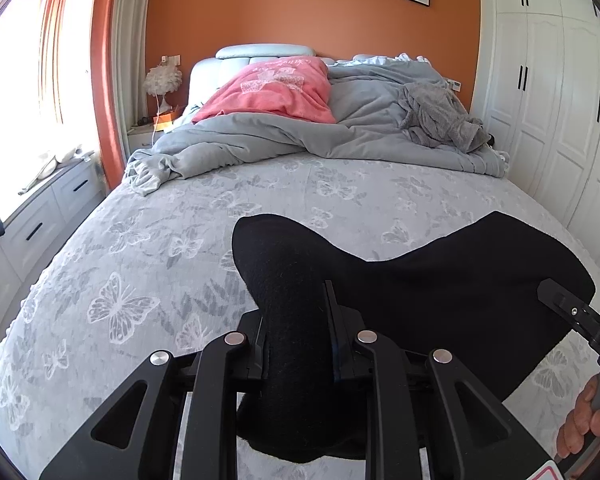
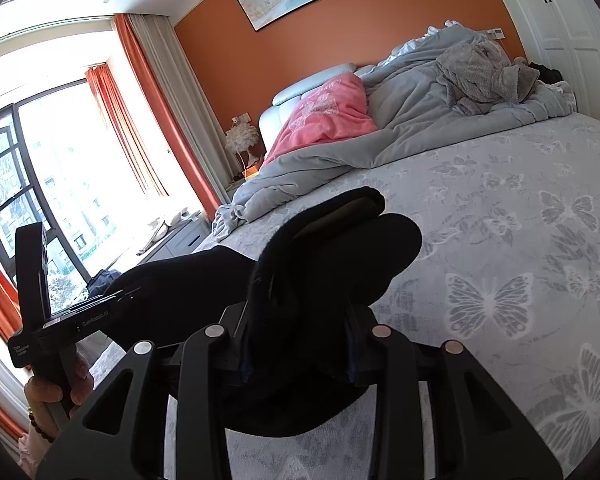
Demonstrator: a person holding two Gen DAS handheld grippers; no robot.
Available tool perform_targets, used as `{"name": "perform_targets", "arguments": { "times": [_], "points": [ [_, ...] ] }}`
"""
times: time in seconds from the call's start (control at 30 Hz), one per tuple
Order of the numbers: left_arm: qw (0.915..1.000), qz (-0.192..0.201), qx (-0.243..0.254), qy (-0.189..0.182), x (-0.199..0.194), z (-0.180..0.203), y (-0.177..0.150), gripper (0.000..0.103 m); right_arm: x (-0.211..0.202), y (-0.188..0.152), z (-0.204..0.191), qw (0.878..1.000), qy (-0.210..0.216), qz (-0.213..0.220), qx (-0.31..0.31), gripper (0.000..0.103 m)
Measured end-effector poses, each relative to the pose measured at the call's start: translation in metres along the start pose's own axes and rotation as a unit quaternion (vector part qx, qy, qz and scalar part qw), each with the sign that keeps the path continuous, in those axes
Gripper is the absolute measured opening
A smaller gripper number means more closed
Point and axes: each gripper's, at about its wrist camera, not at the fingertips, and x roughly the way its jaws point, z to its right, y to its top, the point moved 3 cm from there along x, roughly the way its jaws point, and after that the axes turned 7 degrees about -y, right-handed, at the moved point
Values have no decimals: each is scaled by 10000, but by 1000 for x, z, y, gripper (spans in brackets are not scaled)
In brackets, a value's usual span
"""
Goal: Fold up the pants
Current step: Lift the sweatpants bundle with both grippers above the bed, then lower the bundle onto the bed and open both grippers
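- Gripping a thick fold of the black fleece pants, the left gripper has its jaws narrowed onto the cloth, which bulges up and over the fingers and hangs below them too.
- In the right wrist view, the right gripper is likewise clamped on a bunched end of the same pants, with the fabric swelling in a rounded lump past its fingertips.
- The pants span between the two grippers, sagging in the middle and held above the near part of the bed rather than lying flat on it.
- In the left wrist view, the right hand shows at the lower right edge, wrapped around its gripper's handle; in the right wrist view, the left hand shows at the lower left, with a bead bracelet at the wrist.
- Beneath and beyond the pants lies the grey bedspread with a white butterfly pattern.
- Farther back, a rumpled plain grey duvet is heaped across the head of the bed.
- A pink towel-like cloth lies on the far left of that heap, and a crumpled grey fleece garment on the far right.
- Behind them stand a pale padded headboard and an orange wall; white wardrobe doors fill the right side.
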Motion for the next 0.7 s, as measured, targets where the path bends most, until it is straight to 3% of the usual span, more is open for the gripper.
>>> {"name": "perform_targets", "arguments": {
  "times": [0.47, 0.57, 0.6, 0.63, 0.67, 0.7],
  "points": [
    [9999, -103, -56, -26, -17, -2, -21, 20, -12, -23, 12, 9997, -10, -162, 171, 34],
    [9978, -451, -469, -99, 2, -18, -51, 28, 14, -65, 33, 9949, -528, -850, -73, 48],
    [9952, -757, -606, -124, 16, -27, -70, 40, 22, -84, 45, 9880, -1001, -1153, -231, 48],
    [9915, -1092, -706, 68, 29, -36, -89, 42, 23, -99, 55, 9792, -1447, -1374, -375, 49],
    [9863, -1406, -790, 337, 34, -47, -107, 39, 15, -105, 61, 9764, -1623, -1362, -412, 51],
    [9843, -1504, -842, 381, 30, -54, -117, 38, -2, -102, 63, 9815, -1548, -1064, -358, 51]
  ]
}}
